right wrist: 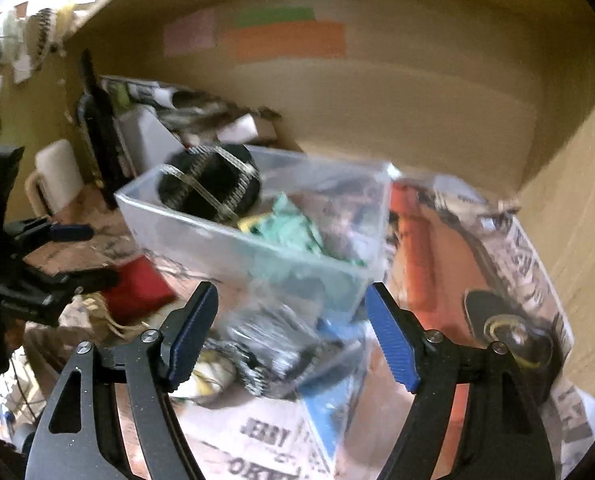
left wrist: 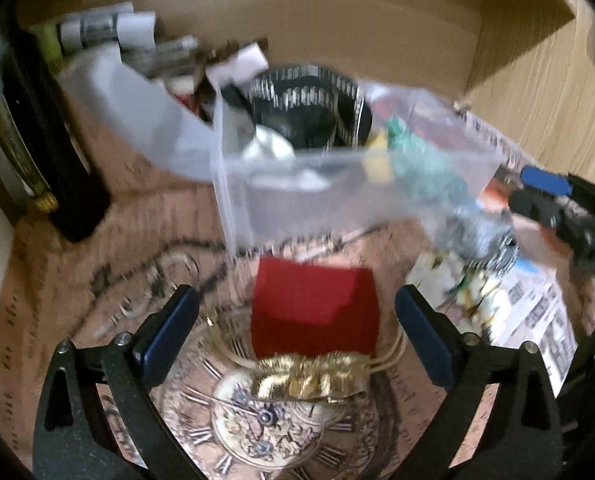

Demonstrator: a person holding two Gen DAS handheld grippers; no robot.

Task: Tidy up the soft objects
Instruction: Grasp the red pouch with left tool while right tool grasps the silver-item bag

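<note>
The printed paper (right wrist: 265,440) under the jaws reads "JERRY".

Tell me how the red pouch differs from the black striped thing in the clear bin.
The red pouch lies outside on the patterned table cover; the black striped item sits inside the clear bin. The pouch is plain red, the striped item black with pale bands. The pouch looks flat and folded, the striped item rounded. Neither is gripped.
</note>
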